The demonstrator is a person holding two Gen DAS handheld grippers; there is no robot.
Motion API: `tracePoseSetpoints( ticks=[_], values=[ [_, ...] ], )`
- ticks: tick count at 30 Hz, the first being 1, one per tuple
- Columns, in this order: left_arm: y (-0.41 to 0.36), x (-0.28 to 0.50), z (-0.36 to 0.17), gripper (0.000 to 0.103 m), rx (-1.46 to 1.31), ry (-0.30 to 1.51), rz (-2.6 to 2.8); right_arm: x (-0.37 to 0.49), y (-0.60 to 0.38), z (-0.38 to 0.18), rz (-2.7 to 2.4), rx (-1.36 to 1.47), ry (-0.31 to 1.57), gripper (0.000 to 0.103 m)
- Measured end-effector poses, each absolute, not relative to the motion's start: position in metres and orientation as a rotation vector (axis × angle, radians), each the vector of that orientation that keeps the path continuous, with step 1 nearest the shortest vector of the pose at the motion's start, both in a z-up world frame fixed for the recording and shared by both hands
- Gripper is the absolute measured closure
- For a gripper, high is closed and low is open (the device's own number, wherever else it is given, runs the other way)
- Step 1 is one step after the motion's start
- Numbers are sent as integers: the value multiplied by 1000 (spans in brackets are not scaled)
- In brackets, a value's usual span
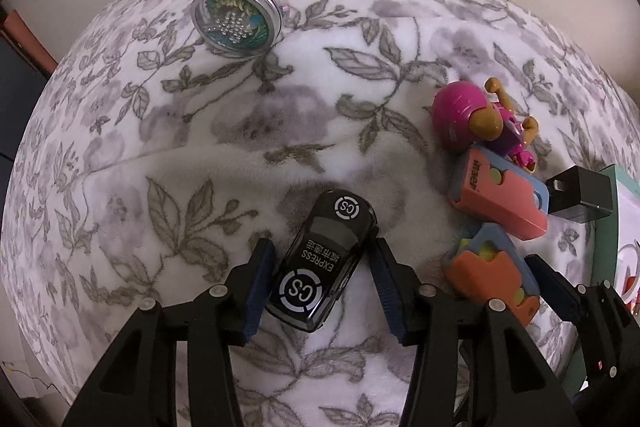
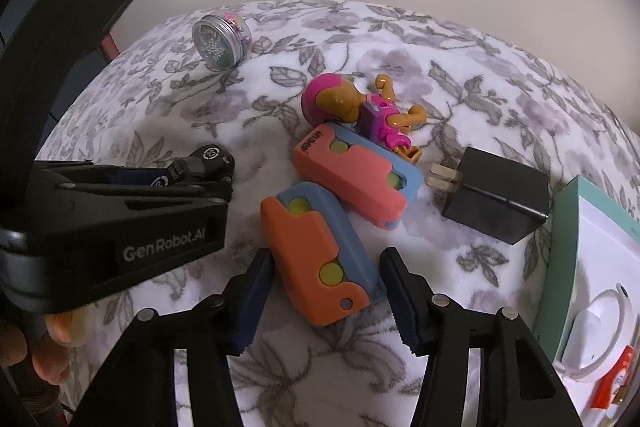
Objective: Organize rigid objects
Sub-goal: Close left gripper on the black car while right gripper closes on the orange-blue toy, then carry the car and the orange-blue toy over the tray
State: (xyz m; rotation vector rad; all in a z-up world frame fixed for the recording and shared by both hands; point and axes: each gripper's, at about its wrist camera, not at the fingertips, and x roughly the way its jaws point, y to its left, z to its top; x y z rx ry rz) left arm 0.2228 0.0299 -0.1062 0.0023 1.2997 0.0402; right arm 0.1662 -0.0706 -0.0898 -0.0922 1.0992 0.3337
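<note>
A black toy car (image 1: 320,263) marked "CS EXPRESS" lies on the floral blanket (image 1: 240,131) between the open fingers of my left gripper (image 1: 320,287); neither pad touches it. In the right wrist view my right gripper (image 2: 324,303) is open around the near end of an orange and blue block (image 2: 316,255), also not gripping it. The left gripper (image 2: 120,219) shows at the left there, with the car (image 2: 208,163) at its tips. A pink and blue block (image 2: 352,179), a pink and orange toy figure (image 2: 356,107) and a black plug adapter (image 2: 496,199) lie beyond.
A round clear tin of beads (image 1: 238,15) lies at the far left of the blanket. A green-rimmed white box (image 2: 592,259) with white items stands at the right edge. A pale wall is behind the blanket.
</note>
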Motion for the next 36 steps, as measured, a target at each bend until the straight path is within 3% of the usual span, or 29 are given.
tracePoseSetpoints(
  ticks=[9,15,36],
  values=[
    [27,218,-100,62,20,1303,65,159,-78,-88,316,-53,1127,45],
    [27,209,-100,66,-29,1324,88,155,-97,-86,301,57,1176,52],
    [22,153,-55,66,-77,1263,75,125,-135,-45,292,238,1184,58]
  ],
)
